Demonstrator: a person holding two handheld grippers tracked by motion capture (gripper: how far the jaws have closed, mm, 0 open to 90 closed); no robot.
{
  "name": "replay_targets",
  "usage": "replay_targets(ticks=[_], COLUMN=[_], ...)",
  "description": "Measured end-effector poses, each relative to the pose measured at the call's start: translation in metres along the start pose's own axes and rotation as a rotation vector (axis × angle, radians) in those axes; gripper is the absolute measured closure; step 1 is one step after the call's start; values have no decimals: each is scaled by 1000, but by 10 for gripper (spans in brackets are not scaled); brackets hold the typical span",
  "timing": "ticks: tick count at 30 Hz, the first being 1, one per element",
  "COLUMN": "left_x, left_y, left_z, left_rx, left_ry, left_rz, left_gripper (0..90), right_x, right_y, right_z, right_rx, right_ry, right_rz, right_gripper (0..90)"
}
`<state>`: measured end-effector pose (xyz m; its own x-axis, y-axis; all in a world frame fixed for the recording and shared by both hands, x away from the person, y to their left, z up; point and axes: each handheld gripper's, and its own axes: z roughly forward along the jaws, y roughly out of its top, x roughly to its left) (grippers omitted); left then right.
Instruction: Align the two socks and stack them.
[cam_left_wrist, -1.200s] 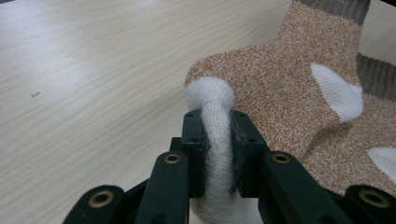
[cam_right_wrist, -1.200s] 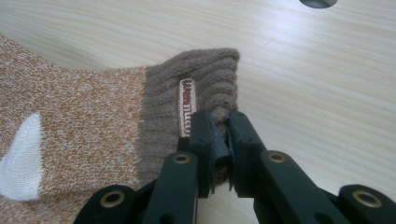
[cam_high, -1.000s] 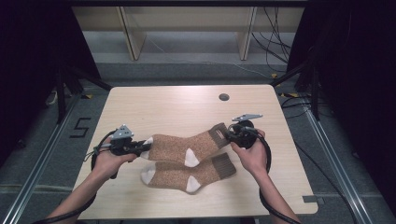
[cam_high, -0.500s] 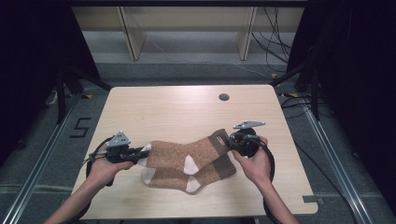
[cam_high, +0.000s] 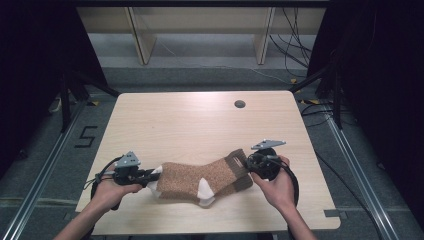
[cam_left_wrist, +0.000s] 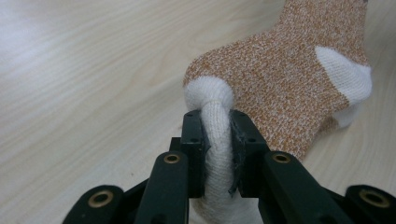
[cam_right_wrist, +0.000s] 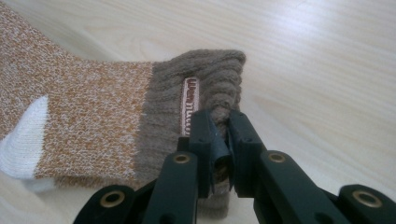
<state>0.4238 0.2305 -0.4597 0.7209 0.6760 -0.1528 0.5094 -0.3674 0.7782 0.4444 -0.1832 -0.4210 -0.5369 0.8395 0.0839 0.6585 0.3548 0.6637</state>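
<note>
Two brown socks (cam_high: 200, 181), stacked, lie along the desk's (cam_high: 200, 125) near edge, long axis left–right between the tools. Left tool (cam_left_wrist: 216, 140) is clamped on the white toe; right tool (cam_right_wrist: 219, 140) is clamped on the ribbed cuff.

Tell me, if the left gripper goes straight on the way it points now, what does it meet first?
The left gripper already has its jaws shut on the white toe of the sock, so it would push straight into the sock's orange body; beyond that, probably the right gripper.
</note>
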Motion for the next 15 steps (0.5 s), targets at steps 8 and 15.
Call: replay_targets(ticks=[8, 15], left_x=[-1, 4], left_y=[-11, -19], left_z=[7, 16], left_rx=[34, 86], left_ry=[-7, -8], left_rz=[-8, 1], left_gripper=[768, 760], right_x=[6, 1], right_y=[-14, -28], right_z=[3, 17], right_rx=[48, 103], right_ry=[10, 21], right_rz=[23, 44], right_gripper=[823, 815])
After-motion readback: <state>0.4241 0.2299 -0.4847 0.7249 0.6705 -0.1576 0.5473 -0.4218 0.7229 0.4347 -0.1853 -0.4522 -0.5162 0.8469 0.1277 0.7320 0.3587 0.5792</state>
